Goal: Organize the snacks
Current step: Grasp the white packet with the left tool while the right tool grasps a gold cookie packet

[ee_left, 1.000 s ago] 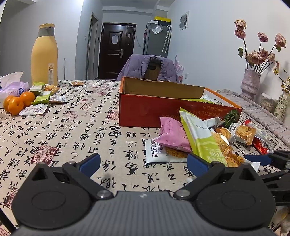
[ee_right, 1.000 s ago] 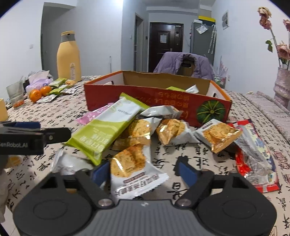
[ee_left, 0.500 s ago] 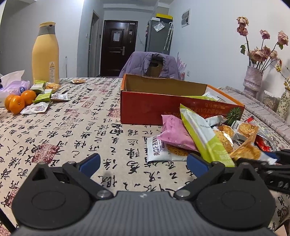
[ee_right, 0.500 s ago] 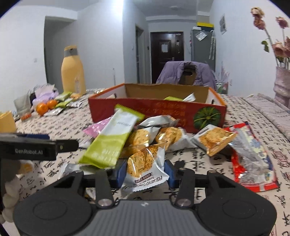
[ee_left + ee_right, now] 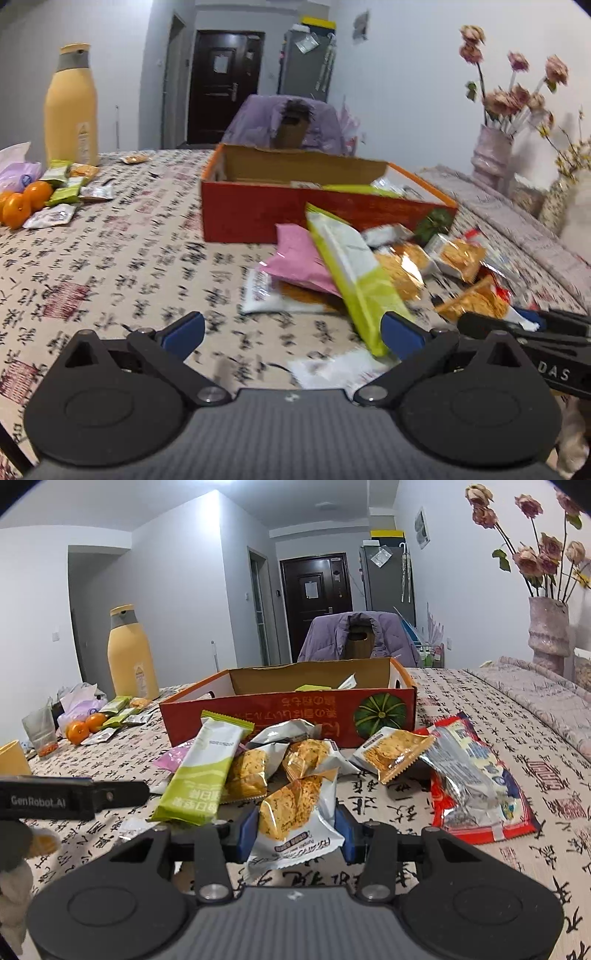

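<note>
Cracker packet (image 5: 295, 823) between right gripper (image 5: 295, 829) pads

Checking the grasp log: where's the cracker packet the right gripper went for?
Right wrist view, low centre: the cracker packet sits clamped in the right gripper, just in front of the snack pile and the red box.

The right claw (image 5: 294, 829) was closed, its blue pads (image 5: 246, 829) pressed against both sides of a cracker packet (image 5: 295, 819) and held low and level, pointing forward. The left claw (image 5: 291, 330) stood wide open, blue fingertips (image 5: 184, 328) well apart with nothing between them, hovering low just to the left of the right one.
</note>
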Available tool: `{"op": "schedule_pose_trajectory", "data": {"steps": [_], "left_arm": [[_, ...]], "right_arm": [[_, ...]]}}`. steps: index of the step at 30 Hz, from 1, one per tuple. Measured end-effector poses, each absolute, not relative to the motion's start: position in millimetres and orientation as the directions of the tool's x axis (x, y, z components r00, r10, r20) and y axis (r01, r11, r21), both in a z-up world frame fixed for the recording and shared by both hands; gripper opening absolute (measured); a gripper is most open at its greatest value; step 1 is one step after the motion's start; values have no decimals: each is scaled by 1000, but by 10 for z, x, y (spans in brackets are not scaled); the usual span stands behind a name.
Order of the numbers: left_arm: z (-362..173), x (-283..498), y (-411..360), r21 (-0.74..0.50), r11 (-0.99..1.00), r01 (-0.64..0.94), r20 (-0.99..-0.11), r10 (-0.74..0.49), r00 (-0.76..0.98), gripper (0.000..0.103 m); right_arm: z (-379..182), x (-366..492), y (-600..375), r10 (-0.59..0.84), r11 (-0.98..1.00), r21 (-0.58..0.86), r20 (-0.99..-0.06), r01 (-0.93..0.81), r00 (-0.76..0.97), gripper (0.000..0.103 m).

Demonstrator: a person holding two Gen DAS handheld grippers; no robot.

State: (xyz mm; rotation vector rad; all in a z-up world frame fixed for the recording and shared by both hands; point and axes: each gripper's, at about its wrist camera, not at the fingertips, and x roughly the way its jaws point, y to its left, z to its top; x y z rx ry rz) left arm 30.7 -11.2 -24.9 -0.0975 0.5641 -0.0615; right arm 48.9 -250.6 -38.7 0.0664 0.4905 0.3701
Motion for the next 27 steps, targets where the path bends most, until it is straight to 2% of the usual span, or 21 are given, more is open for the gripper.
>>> {"op": "schedule_pose_trajectory", "data": {"steps": [9,14,24,27], "left_arm": [[-376,355,-460,-88,996,34,-600,-80,796,103],[-462,399,-588,-49,999,-17,-627,-17,779,103],[-501,333,-663,3,999,-49,-617,41,786,102],[-499,293,-641,3,999,-48,-606,40,794,95]], "right_arm": [[-484,429,-2708,364,931,195,-446,-308,818,44],[-528,419,-2774,373,927,213,-445,-308,814,44],[-571,411,-2800,385,922,232,-449,-311,806,44],[-570,398,-2799,384,922,231,-448,-311,807,44]]}}
